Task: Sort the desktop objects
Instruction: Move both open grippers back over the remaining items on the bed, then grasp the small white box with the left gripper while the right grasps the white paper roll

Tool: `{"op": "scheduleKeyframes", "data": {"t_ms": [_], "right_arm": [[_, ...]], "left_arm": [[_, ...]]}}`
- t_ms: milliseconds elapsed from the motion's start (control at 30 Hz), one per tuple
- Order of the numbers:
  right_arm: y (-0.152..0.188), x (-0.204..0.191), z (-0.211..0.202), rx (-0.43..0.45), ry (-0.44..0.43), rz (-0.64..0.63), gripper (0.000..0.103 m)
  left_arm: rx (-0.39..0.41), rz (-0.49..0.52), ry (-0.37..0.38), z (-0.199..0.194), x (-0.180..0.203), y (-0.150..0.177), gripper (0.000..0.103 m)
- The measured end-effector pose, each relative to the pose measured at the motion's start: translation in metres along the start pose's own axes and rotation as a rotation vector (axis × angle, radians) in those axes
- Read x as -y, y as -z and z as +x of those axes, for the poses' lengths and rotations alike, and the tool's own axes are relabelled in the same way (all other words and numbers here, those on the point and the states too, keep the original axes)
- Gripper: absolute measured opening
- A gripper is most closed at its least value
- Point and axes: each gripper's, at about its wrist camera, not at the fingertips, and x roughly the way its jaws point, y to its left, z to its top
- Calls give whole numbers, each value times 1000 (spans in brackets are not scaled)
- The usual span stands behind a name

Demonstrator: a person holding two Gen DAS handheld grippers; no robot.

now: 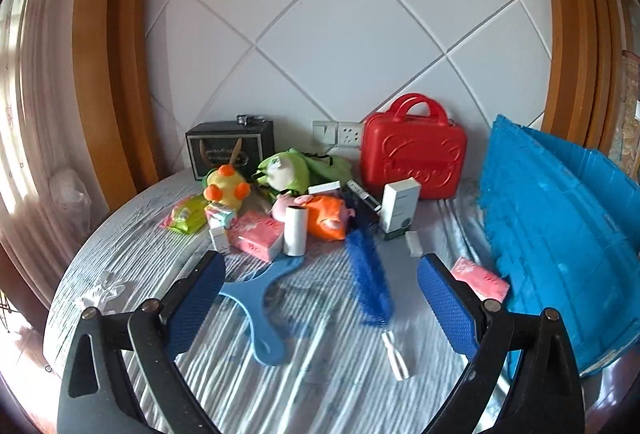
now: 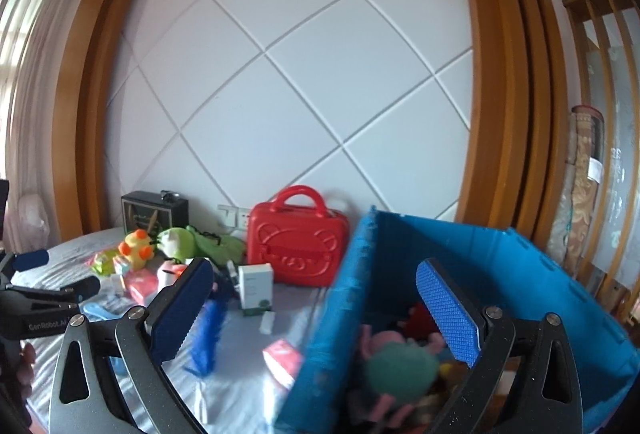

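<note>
My left gripper (image 1: 322, 288) and right gripper (image 2: 314, 304) hang spread, empty; soft plush toys (image 2: 394, 366) fill the blue bin (image 2: 332, 334).

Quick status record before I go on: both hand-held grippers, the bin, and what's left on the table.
left hand-held gripper: open, empty, above the table
right hand-held gripper: open, empty, at the bin's near left wall
blue bin: on the right side of the table, holds plush toys
table: covered by a pale striped cloth
nearest loose items: blue feather duster, light blue flat tool, pink packet beside the bin
pile behind: plush toys, white roll, white box
at wall: red case, black box
</note>
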Motion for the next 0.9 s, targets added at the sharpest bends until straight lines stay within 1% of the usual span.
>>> {"op": "scheduleKeyframes", "data": {"t_ms": [67, 167, 267, 300, 467, 567, 633, 700, 767, 867, 900], "right_arm": [[-3, -32, 10, -14, 9, -16, 103], [-2, -80, 30, -57, 40, -24, 103], [10, -112, 54, -133, 45, -6, 103], [17, -122, 65, -173, 54, -6, 103], [54, -139, 106, -353, 79, 34, 103], [71, -140, 130, -435, 86, 43, 103], [78, -140, 146, -469, 62, 64, 103], [84, -145, 168, -507, 19, 99, 103], [88, -155, 190, -528, -21, 114, 103], [96, -179, 229, -567, -87, 115, 103], [101, -189, 244, -585, -121, 120, 103]], "left_arm": [[-28, 0, 18, 14, -34, 0, 98], [-46, 23, 1, 36, -81, -2, 98], [-82, 24, -19, 62, -123, -1, 98], [-105, 19, -30, 73, -137, 1, 98], [-193, -23, -66, 122, -193, 11, 98], [-222, -39, -91, 148, -218, 20, 98], [-240, -51, -117, 164, -229, 24, 97], [-257, -67, -120, 184, -236, 26, 95], [-275, -75, -120, 207, -240, 27, 95], [-294, -75, -127, 243, -239, 29, 95], [-302, -71, -124, 256, -237, 30, 95]]}}
